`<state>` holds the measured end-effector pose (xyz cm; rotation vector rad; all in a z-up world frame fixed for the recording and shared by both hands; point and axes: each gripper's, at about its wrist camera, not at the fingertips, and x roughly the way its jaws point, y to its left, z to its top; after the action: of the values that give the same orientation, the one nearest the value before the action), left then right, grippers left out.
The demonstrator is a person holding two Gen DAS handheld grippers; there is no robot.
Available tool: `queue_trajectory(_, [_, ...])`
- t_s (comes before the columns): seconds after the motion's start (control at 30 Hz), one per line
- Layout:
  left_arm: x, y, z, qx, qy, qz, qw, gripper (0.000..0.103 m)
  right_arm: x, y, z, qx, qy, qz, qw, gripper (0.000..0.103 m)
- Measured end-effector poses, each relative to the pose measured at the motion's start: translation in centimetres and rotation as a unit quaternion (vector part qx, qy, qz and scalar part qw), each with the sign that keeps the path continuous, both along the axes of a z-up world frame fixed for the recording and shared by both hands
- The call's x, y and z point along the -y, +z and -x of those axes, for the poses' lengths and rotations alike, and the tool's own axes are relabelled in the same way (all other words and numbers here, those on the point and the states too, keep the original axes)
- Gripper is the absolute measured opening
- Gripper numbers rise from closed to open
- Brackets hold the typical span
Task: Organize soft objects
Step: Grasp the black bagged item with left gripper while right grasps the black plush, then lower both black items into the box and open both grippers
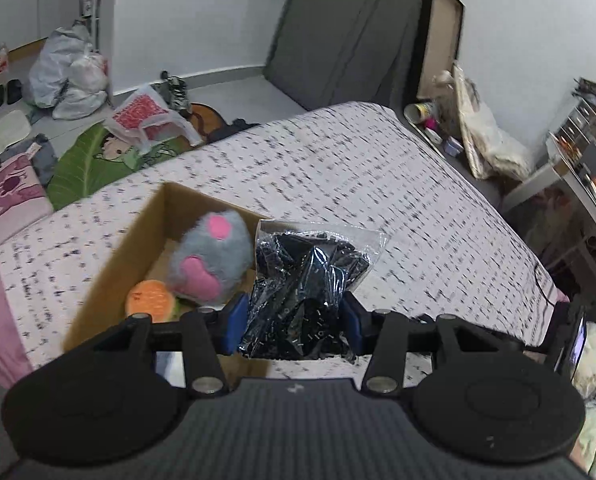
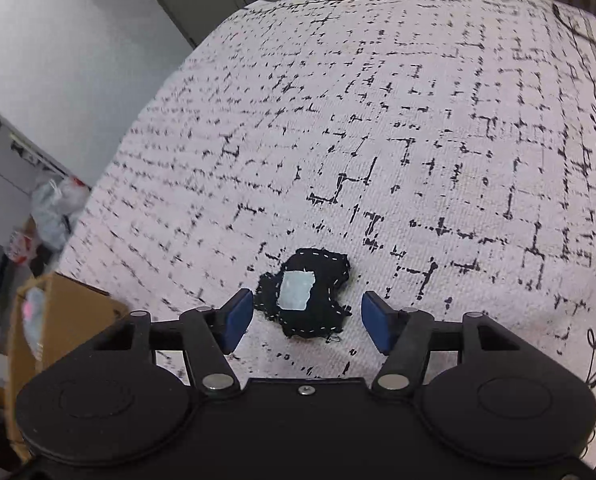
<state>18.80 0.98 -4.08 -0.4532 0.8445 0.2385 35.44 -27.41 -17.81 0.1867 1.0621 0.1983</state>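
Note:
In the left wrist view my left gripper [image 1: 293,322] is shut on a clear plastic bag of black items [image 1: 310,280], held above the bed beside the right edge of a cardboard box [image 1: 109,264]. The box holds a grey plush with pink paw pads [image 1: 211,258] and an orange soft toy [image 1: 151,300]. In the right wrist view my right gripper [image 2: 308,320] is open, its blue pads on either side of a small black fabric piece with white stitching and a pale patch [image 2: 308,294] lying on the bed.
The bed has a white cover with a black dash pattern [image 2: 378,120]. The cardboard box shows at the left edge of the right wrist view [image 2: 57,312]. Bags, mats and shoes lie on the floor [image 1: 69,68]. A cluttered shelf [image 1: 590,152] stands at the right.

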Motion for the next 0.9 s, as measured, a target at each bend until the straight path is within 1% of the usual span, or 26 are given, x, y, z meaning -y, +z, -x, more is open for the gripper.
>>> queue_trajectory(0.07, [-1.3,0.1,0.5,0.0,0.016,-0.001,0.9999,0.048,-0.8,-0.7,0.0,0.003,0.009,0.024,1.0,0.059])
queue_trajectory(0.1, [-1.9,0.1,0.8,0.0,0.024,0.001,0.9997,0.048,-1.1,-1.0,0.1,0.006,0.014,0.035,0.999,0.055])
queue_trajectory(0.13, [-2.5,0.2,1.1,0.001,0.031,0.004,0.9995,0.048,-1.6,-1.2,0.2,0.014,0.02,0.048,0.999,0.05])
queue_trajectory(0.17, [-3.3,0.2,1.4,0.001,0.038,0.006,0.9993,0.048,-1.8,-1.3,0.3,0.019,0.025,0.056,0.998,0.028])
queue_trajectory(0.27, [-5.0,0.6,2.3,0.003,0.052,0.008,0.9986,0.048,-1.7,-0.9,0.5,0.017,0.025,0.042,0.999,0.024])
queue_trajectory(0.43, [-7.5,1.4,3.7,0.01,0.072,0.013,0.9973,0.048,-2.4,0.5,1.6,0.028,0.036,0.044,0.998,0.023])
queue_trajectory(0.53, [-8.8,1.7,4.5,0.014,0.078,0.015,0.9967,0.048,-3.2,1.7,2.4,0.042,0.048,0.044,0.997,0.023])
queue_trajectory(0.73, [-10.7,1.3,5.9,0.011,0.087,0.021,0.996,0.048,-4.8,4.6,4.4,0.072,0.069,0.037,0.994,0.023])
queue_trajectory(0.9, [-11.4,0.7,6.3,0.005,0.086,0.029,0.9959,0.048,-6.5,6.2,6.2,0.09,0.088,0.033,0.992,0.023])
